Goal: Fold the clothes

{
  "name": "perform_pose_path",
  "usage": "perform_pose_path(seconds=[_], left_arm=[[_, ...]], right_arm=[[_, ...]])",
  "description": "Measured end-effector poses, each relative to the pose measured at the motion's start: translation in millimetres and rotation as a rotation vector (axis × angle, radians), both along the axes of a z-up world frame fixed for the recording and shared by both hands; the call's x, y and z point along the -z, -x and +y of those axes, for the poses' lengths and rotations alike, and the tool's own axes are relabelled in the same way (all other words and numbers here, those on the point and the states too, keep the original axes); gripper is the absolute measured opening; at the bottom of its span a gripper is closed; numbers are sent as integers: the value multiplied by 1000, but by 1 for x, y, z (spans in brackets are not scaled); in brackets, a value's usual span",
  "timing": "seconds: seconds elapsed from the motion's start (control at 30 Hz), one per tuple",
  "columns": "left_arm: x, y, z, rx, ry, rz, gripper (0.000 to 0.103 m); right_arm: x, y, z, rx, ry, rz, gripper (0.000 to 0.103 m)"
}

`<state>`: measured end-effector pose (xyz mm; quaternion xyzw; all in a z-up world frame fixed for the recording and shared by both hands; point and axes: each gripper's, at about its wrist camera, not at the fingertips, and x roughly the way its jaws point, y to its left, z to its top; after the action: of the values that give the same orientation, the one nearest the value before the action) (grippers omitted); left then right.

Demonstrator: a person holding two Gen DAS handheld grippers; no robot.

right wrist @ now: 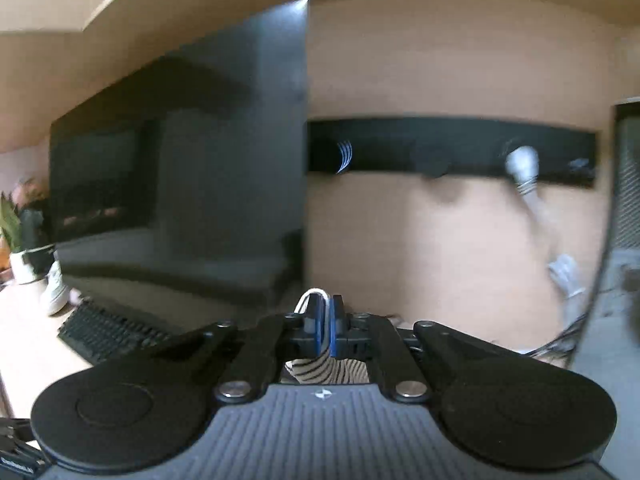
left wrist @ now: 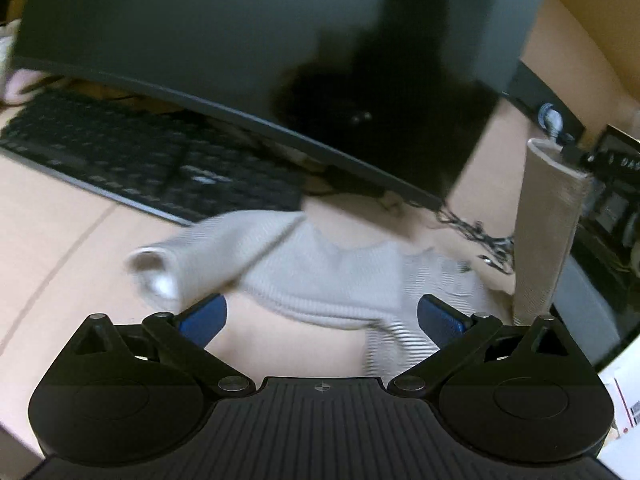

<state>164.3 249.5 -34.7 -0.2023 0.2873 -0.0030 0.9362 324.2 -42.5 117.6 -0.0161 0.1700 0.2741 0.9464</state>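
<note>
A light grey knit sweater [left wrist: 332, 276] with a striped lining lies on the desk in the left wrist view, one sleeve [left wrist: 172, 268] stretched to the left. Its other sleeve [left wrist: 548, 232] rises steeply at the right, pulled up out of frame. My left gripper [left wrist: 322, 320] is open just short of the sweater's near hem, with nothing between its blue pads. In the right wrist view my right gripper [right wrist: 325, 326] is shut on a fold of the striped fabric [right wrist: 320, 372], which pokes out above the pads and hangs below them. That gripper is raised and faces the monitor's edge.
A large dark monitor [left wrist: 280, 60] stands behind the sweater, with a black keyboard [left wrist: 140, 156] to its left. Cables [left wrist: 484, 240] lie near the monitor's foot. A black bar [right wrist: 448, 148] runs along the back wall. A potted plant [right wrist: 20, 240] stands far left.
</note>
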Motion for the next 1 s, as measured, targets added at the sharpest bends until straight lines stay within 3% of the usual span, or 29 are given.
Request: perform_pose_path(seconds=[0.33, 0.4, 0.5, 0.53, 0.57, 0.73, 0.83, 0.93, 0.97, 1.0], left_arm=[[8, 16, 45, -11, -164, 44, 103], [13, 11, 51, -10, -198, 48, 103], [20, 2, 51, 26, -295, 43, 103], [22, -1, 51, 41, -330, 40, 103], [25, -5, 50, 57, -369, 36, 103], [36, -23, 37, 155, -586, -11, 103], [45, -39, 32, 198, -681, -3, 103], [48, -51, 33, 226, -717, 23, 102], [47, -53, 35, 230, -716, 36, 98], [46, -55, 37, 234, -714, 48, 77]], right_arm=[[52, -10, 67, 26, 26, 85, 8], [53, -9, 68, 38, 18, 86, 17], [51, -8, 59, 64, 17, 70, 43], [52, -4, 55, 71, 16, 77, 58], [54, 1, 50, 78, 16, 88, 71], [81, 27, 27, 94, 22, 212, 103], [114, 43, 9, 126, 28, 332, 103], [140, 56, -15, 171, -35, 452, 103], [146, 58, -22, 176, -55, 482, 103], [151, 59, -29, 180, -72, 509, 103]])
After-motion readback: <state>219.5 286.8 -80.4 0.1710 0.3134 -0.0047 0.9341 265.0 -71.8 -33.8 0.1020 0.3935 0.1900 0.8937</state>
